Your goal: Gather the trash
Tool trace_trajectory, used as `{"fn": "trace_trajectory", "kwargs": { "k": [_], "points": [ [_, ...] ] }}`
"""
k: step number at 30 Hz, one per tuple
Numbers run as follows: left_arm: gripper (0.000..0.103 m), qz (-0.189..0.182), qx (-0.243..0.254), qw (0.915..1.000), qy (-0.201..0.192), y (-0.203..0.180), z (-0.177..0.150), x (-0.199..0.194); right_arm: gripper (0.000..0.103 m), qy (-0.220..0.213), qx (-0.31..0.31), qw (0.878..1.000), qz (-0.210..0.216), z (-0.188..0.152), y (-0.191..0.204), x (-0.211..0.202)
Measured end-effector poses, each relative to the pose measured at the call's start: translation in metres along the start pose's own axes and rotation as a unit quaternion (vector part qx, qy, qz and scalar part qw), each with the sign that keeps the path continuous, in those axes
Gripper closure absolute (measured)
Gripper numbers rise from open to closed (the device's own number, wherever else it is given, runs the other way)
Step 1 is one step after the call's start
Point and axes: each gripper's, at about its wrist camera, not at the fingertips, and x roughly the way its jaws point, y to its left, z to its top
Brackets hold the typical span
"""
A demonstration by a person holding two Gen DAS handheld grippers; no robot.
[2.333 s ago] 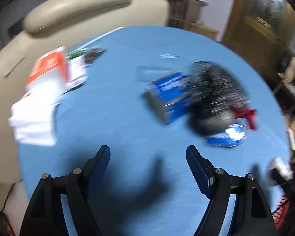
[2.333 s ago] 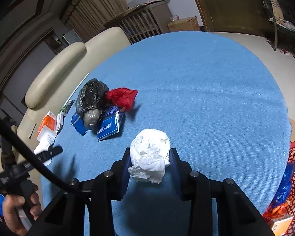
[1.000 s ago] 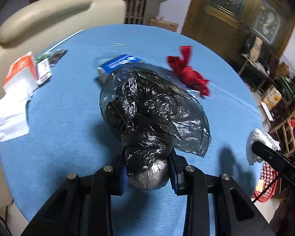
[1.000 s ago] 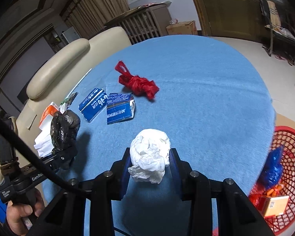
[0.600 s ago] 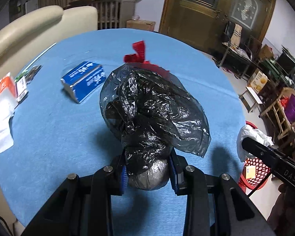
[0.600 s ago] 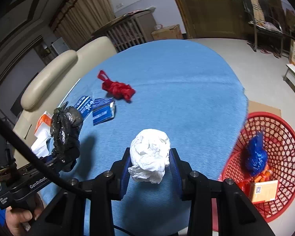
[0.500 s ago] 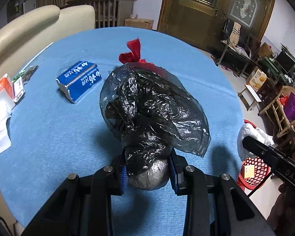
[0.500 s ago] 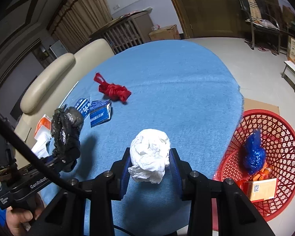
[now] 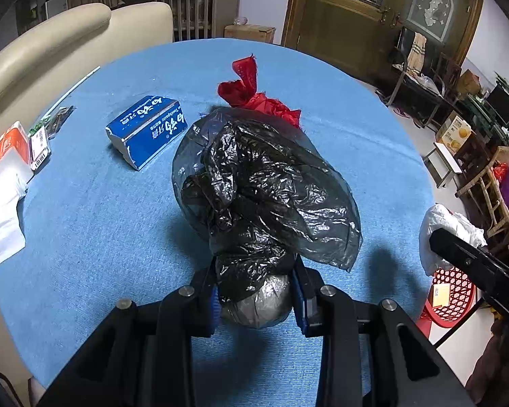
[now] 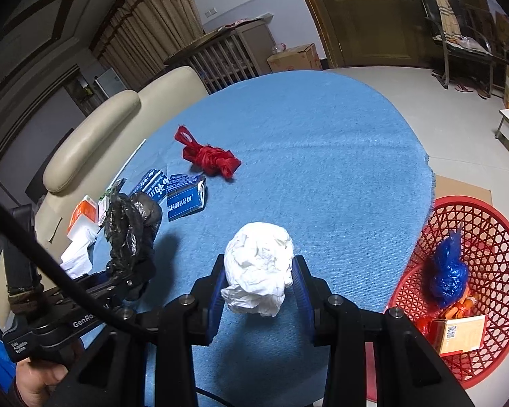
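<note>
Both loads are already lifted, so the step in hand is judged to be the carry to the bin — not another pick. The left gripper (image 9: 254,291) is clamped on the black plastic bag (image 9: 264,196), its blue pads pressed against the knotted lower bulge while the rest of the bag billows forward above the blue tabletop (image 9: 95,224). The right gripper (image 10: 258,288) is pinched on a crumpled white paper wad (image 10: 258,268), which is held clear of the tabletop near its edge.

The red mesh basket (image 10: 492,234) is seen on the floor just beyond that edge, to the right in the right wrist view; a blue bag (image 10: 449,278) and a small carton (image 10: 458,334) already lie in it. In the left wrist view only a sliver of the basket is caught, low at the right edge, behind the other gripper.

What the next move calls for, as a judgement: the paper wad is to be brought over the basket's open mouth and released there, and the black bag is to be taken the same way. The bag is loose and light, so it may cling to a pad or drift on release — a drop from well inside the rim would be safer.

Left on the tabletop for later passes are a red knotted bag (image 10: 208,157) and two blue boxes (image 10: 183,196), lying side by side, apart from the red bag. Some white and orange packets (image 9: 6,169) lie at the tabletop's left edge by the cream sofa (image 9: 51,44); whether they count as trash cannot be told.
</note>
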Motion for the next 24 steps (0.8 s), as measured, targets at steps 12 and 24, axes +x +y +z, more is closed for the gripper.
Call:
{"fn": "trace_trajectory", "kwargs": {
  "k": [12, 24],
  "points": [
    [0.067, 0.011, -0.008, 0.9999, -0.001, 0.009, 0.000, 0.000, 0.063, 0.010, -0.014, 1.000, -0.003, 0.003, 0.013, 0.009],
    [0.067, 0.022, -0.007, 0.9997, 0.001, 0.011, 0.002, 0.000, 0.063, 0.012, -0.018, 1.000, 0.004, 0.005, 0.017, 0.014]
  ]
}}
